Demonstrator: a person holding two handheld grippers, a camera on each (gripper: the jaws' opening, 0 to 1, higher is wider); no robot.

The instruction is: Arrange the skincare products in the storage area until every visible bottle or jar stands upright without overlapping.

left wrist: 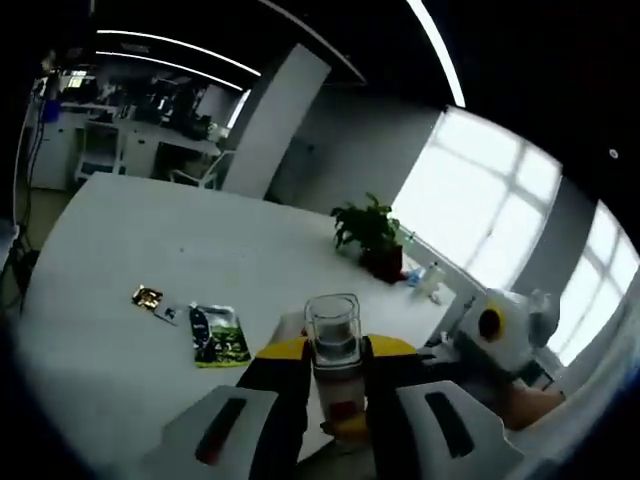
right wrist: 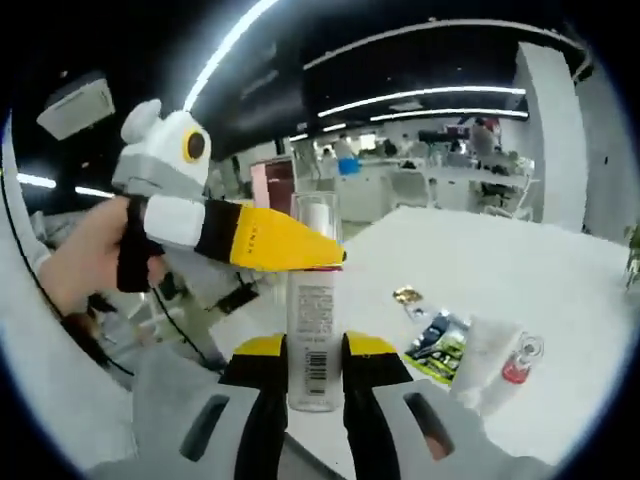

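A slim clear bottle (right wrist: 313, 330) with a barcode label and a clear cap (left wrist: 333, 325) is held in the air over the white table (left wrist: 150, 230). My right gripper (right wrist: 314, 375) is shut on its lower body. My left gripper (left wrist: 333, 355) is shut on it near the cap, and its yellow jaw crosses the bottle from the left in the right gripper view (right wrist: 275, 243), held by a hand (right wrist: 85, 255). The right gripper's grey body (left wrist: 500, 335) appears at the right of the left gripper view. A white tube with a red cap (right wrist: 492, 370) lies flat on the table.
A green sachet (left wrist: 218, 335) and a small gold packet (left wrist: 147, 296) lie on the table near the tube. A potted plant (left wrist: 368, 232) and small bottles (left wrist: 425, 278) stand at the table's far edge by the window. Desks and chairs fill the room behind.
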